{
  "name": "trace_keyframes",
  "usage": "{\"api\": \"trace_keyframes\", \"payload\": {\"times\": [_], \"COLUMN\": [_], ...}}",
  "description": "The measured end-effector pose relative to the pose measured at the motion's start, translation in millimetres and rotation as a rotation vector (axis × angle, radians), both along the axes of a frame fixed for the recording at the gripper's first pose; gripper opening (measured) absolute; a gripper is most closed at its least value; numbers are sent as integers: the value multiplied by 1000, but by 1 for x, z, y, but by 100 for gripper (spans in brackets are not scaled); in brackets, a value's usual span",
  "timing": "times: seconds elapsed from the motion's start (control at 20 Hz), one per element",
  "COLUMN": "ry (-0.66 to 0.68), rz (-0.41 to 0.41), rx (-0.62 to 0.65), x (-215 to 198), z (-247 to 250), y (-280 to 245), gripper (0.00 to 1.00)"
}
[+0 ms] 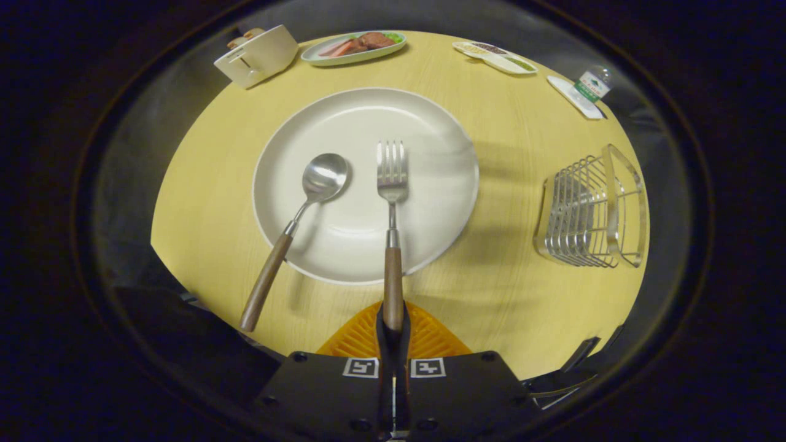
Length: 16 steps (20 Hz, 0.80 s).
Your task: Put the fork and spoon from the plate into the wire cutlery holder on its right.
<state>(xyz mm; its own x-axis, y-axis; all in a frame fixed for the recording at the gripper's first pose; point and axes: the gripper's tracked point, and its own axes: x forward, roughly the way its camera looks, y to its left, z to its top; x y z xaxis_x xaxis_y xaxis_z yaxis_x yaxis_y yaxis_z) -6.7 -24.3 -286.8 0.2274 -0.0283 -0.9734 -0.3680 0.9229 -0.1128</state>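
A white round plate (430,129) lies on the yellow wooden table (503,288), just ahead of my fingers. A fork (392,202) with a wooden handle rests across the plate's near rim, tines pointing away from me. My gripper (393,322) is shut on the end of that handle, both fingers pressed against it. To the fork's left a spoon (307,202) with a wooden handle lies slanted over the rim, bowl on the plate, handle end on the table. The wire cutlery holder (592,212) stands to the right of the plate, apart from it.
At the table's far side stand a white box-like container (258,55), an oval dish of food (353,48), a narrow divided tray (494,56) and a small bottle (591,85) on a white coaster. The table's edge curves close on the left and right.
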Motion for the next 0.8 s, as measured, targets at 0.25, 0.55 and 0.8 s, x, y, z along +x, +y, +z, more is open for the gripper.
{"api": "trace_keyframes", "payload": {"times": [0.25, 0.55, 0.8], "ry": [-32, -76, -90], "rz": [-15, -56, -117], "rx": [4, -56, -150], "x": [-5, -4, 5], "z": [36, 99, 135], "y": [-15, -65, -122], "gripper": [5, 5, 5]}}
